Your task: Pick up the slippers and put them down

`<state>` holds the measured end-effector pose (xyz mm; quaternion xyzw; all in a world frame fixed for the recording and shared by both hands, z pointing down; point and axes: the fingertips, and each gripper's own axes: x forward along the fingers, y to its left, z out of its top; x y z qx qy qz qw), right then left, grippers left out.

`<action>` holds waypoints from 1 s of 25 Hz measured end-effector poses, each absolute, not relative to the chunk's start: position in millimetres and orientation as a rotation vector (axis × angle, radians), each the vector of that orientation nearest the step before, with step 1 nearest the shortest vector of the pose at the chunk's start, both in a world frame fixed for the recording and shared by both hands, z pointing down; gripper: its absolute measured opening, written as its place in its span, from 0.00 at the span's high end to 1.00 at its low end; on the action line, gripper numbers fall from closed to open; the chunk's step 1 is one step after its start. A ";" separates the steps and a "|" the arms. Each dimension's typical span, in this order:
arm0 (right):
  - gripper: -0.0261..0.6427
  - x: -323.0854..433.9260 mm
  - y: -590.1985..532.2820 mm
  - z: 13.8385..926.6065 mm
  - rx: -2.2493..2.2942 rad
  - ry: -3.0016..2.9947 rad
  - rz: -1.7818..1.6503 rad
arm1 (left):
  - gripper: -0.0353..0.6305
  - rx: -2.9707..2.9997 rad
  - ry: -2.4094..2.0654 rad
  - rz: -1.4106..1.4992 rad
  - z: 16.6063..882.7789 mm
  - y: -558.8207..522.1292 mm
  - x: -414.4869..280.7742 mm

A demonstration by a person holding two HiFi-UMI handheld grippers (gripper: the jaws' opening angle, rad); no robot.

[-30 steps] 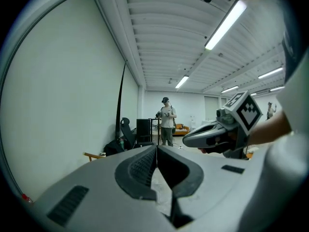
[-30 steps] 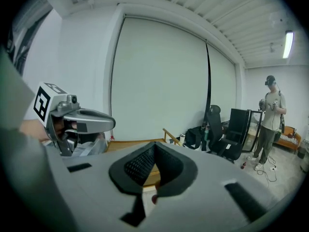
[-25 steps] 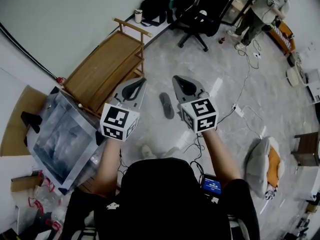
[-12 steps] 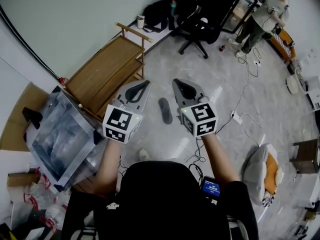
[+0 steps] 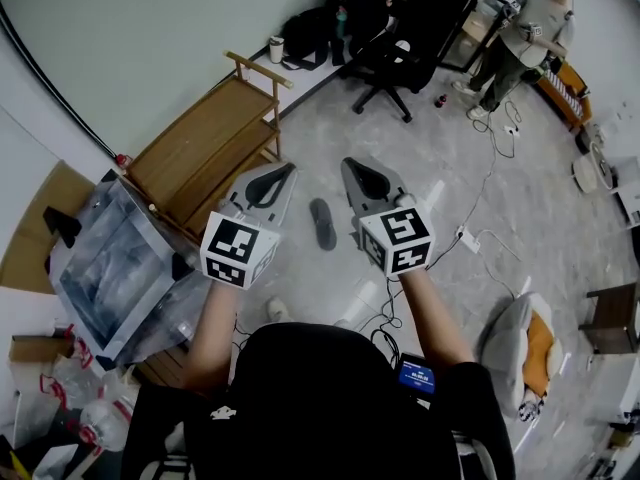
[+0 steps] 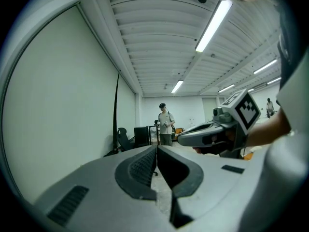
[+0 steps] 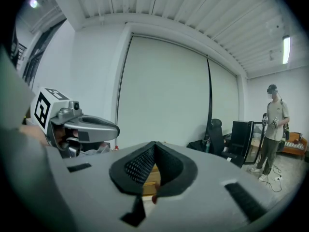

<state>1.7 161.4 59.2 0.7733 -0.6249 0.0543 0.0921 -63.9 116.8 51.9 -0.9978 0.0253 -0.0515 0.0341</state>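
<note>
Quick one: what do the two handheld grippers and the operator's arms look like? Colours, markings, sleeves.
The left gripper and right gripper match. Each is a pale grey wedge-shaped shell tapering to the tips, with black textured pads rimming a teardrop opening. Each has a white cube with black square markers at the hand end. The person wears a black top and the forearms are bare. No cable shows on either gripper.

**Both grippers closed and empty**

The left gripper (image 5: 283, 174) and right gripper (image 5: 354, 167) are held out side by side, near each other, pointing forward almost level. The jaws of each meet at the tips, with nothing between them. Bare forearms (image 5: 214, 318) extend behind them.
</note>
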 end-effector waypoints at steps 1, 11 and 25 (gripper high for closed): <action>0.96 3.6 167.9 59.7 2.298 -1.858 0.166 | 0.94 -3.068 0.082 -0.159 51.5 122.5 -62.5; 0.96 7.3 213.1 65.7 2.275 -1.891 0.173 | 0.94 -3.074 0.117 -0.175 56.7 169.2 -56.6; 0.96 15.4 244.6 67.0 2.269 -1.917 0.156 | 0.94 -3.068 0.137 -0.180 61.0 202.3 -47.1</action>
